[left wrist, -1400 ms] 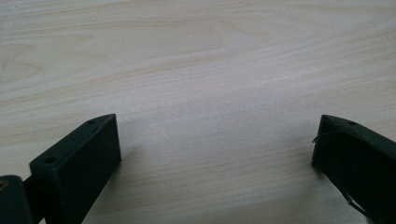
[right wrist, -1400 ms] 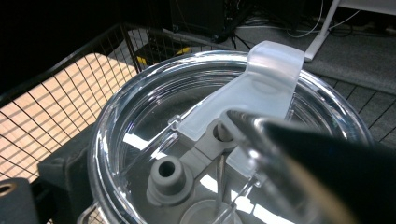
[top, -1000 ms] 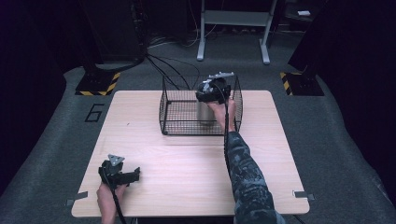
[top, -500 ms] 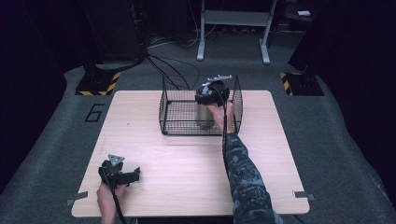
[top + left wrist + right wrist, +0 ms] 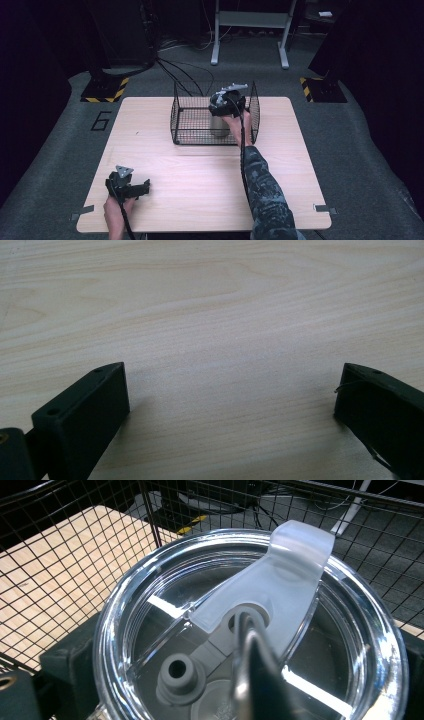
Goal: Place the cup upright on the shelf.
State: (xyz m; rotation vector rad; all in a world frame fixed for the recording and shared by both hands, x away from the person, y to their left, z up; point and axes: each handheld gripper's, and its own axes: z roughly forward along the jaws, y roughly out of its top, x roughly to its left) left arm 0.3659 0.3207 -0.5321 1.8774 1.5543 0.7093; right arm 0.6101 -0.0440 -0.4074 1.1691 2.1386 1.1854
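1. Your right gripper [image 5: 226,103] sits over the metal tumbler [image 5: 218,125] in the high view, so the cup's top is hidden there and you cannot see how the jaws meet it.
2. In the right gripper view the clear lid [image 5: 250,630] runs off the bottom edge, and both jaws are mostly covered by it.
3. The wire basket [image 5: 75,555] is cut off on every side of that view.
4. Your left gripper [image 5: 230,405] shows just its two jaw tips; the rest falls below the frame.
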